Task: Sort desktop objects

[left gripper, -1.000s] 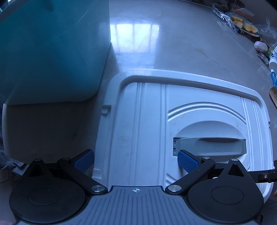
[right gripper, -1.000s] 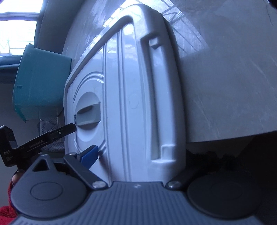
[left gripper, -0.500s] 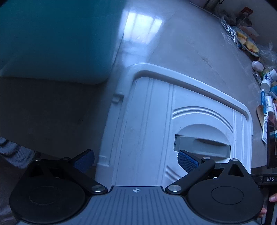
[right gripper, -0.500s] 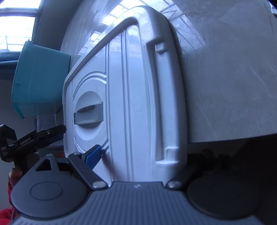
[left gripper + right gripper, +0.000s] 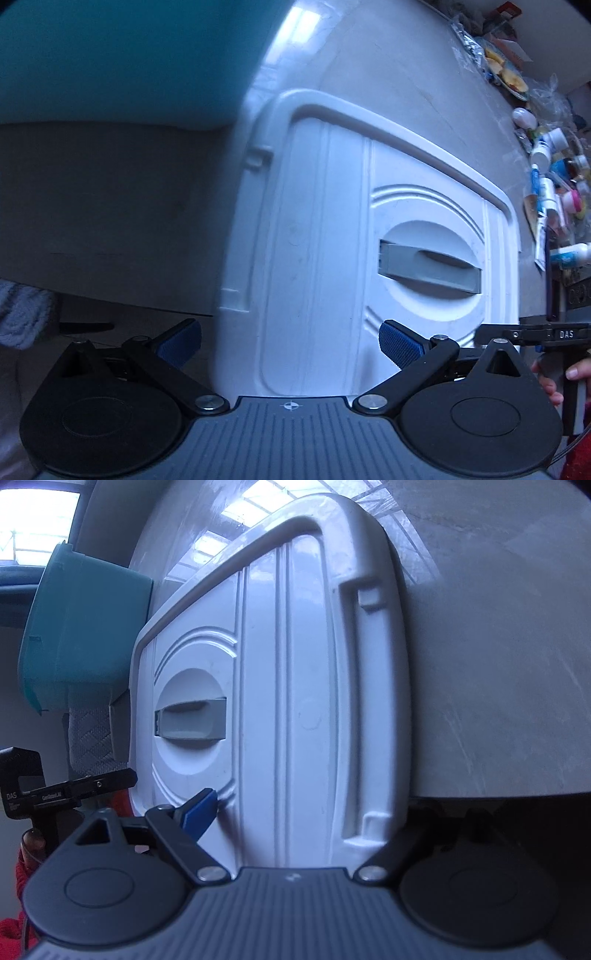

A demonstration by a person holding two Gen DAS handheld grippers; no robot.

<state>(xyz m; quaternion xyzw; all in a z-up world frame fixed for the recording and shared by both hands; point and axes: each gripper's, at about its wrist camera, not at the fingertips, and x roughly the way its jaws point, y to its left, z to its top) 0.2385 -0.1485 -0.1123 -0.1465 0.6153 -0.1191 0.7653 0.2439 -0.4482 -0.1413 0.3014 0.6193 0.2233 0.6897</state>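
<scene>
A white plastic lid [image 5: 332,229] with a grey handle [image 5: 428,266] lies on the marble table, its near edge past the table edge. My left gripper [image 5: 291,341] is open, one blue pad under the lid's left edge and one over its top. My right gripper [image 5: 295,812] straddles the lid [image 5: 295,686] from its other side; its left blue pad [image 5: 199,810] touches the top, its right finger is hidden below. A teal box [image 5: 122,55] stands to the left, also in the right wrist view [image 5: 85,627].
Several small bottles, tubes and packets [image 5: 554,184] lie at the table's far right, with a plate of food [image 5: 509,74] behind them. The other gripper's black handle [image 5: 535,334] shows at the right. A grey cloth [image 5: 22,317] hangs at the left.
Both grippers have drawn back and down toward the table edge with the lid between their fingers. The lid now overhangs the edge more, and the teal box looks farther off.
</scene>
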